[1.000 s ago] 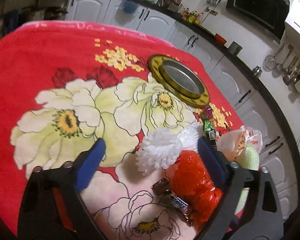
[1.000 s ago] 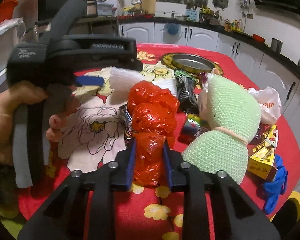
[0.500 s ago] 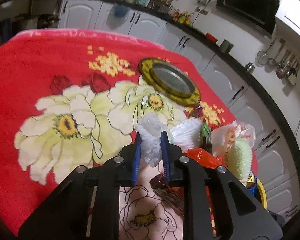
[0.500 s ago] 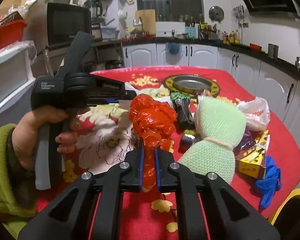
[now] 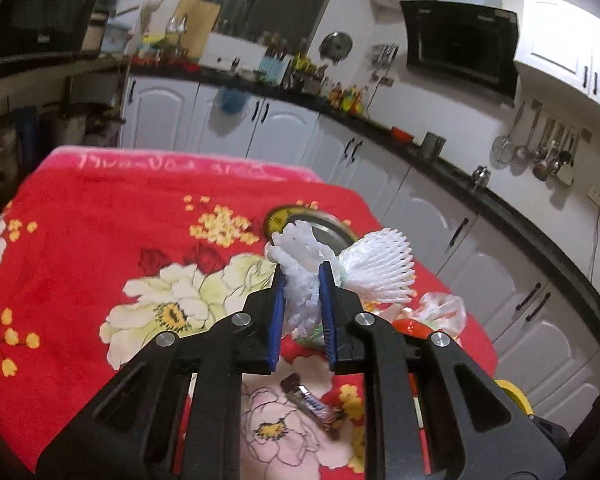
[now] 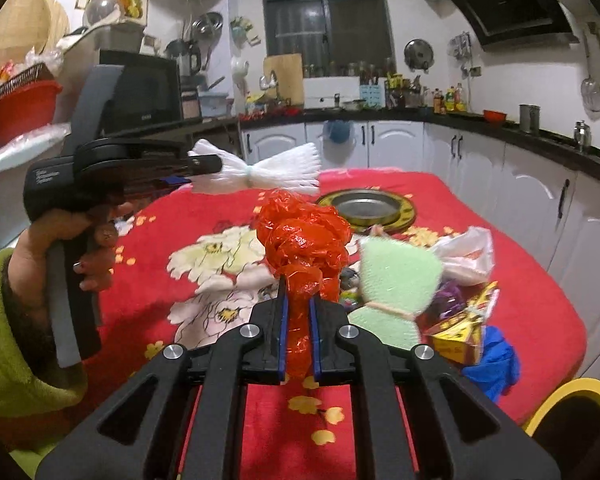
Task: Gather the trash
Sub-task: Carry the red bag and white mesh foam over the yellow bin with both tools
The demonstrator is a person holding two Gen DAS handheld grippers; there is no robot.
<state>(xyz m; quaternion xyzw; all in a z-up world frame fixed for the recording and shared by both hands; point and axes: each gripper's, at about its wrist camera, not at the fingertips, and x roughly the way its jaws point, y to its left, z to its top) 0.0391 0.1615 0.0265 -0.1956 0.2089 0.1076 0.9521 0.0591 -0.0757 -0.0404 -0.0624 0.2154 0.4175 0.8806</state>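
Claws: two, both clamped on trash and lifted clear of the surface. Right claw is closed tight on the lower tail of one crumpled red plastic bag; the bunched bulk of the bag stands up above the fingertips. Left claw is closed on one end of one white foam fruit net, pinched at the middle like a bow; the free end fans out to the right. In the right wrist view the same net sticks out sideways from the left claw, held by one hand with a green sleeve.

Below, on the red floral-cloth surface:
- one candy bar wrapper, lying flat just under the left claw
- one green foam net, tied at the waist, just right of the red bag
- one yellow printed carton, beside the green net
- one blue glove-like item, near the surface's edge; exact type unclear
- one clear plastic bag, behind the green net
- a few small wrappers between these, too cluttered to count

Further back: one round metal tray with yellow rim, apart from the pile. Behind it, white kitchen cabinets.
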